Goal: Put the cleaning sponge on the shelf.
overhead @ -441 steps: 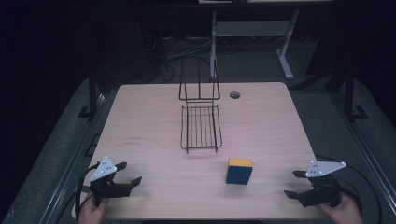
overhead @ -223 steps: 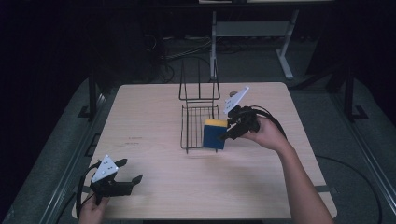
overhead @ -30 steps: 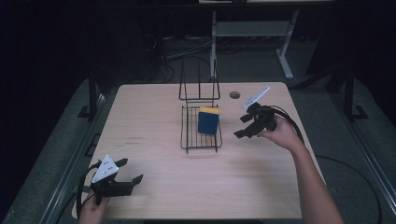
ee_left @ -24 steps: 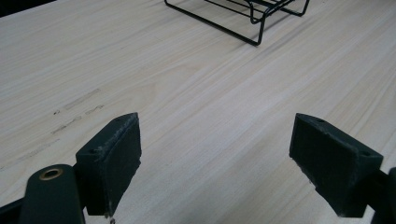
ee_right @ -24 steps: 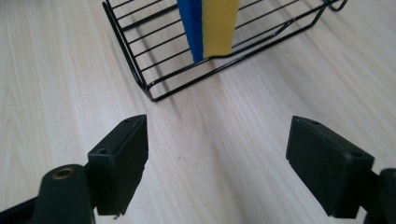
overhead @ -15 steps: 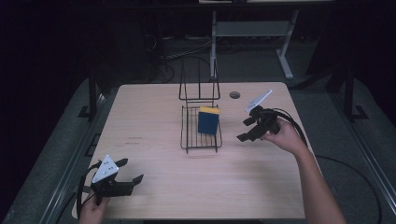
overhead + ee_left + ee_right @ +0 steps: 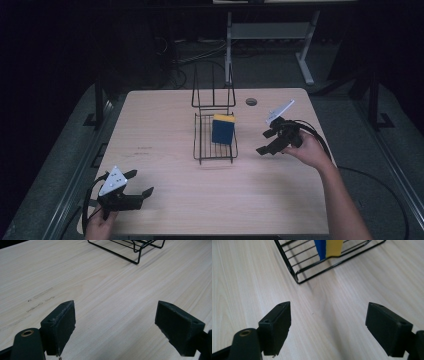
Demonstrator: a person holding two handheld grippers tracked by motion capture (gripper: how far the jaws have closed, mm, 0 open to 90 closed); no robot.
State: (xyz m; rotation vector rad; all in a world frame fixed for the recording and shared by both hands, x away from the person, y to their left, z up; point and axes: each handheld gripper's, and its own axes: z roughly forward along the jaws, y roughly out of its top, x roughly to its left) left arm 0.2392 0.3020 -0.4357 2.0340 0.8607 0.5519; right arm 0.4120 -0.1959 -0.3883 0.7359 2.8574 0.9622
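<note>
Blue-yellow sponge (image 7: pixel 223 129) standing upright in wire rack (image 7: pixel 215 149), mid desk (image 7: pixel 165 120). Right hand-held gripper (image 7: pixel 270 142) just right of rack, jaws wide, empty. Left hand-held gripper (image 7: pixel 135 194) near-left, wide too.

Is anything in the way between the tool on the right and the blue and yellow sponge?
Only the rack's own wire. The right tool is open beside the wire rack, and the sponge stands inside it. Bare table lies between the tool and the rack's thin side rim.

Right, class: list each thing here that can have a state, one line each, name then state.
Left hand-held gripper: open, holding nothing.
Right hand-held gripper: open, holding nothing, beside the rack.
Sponge: standing on edge inside the rack.
Wire rack: flat on the table, back panel upright.
</note>
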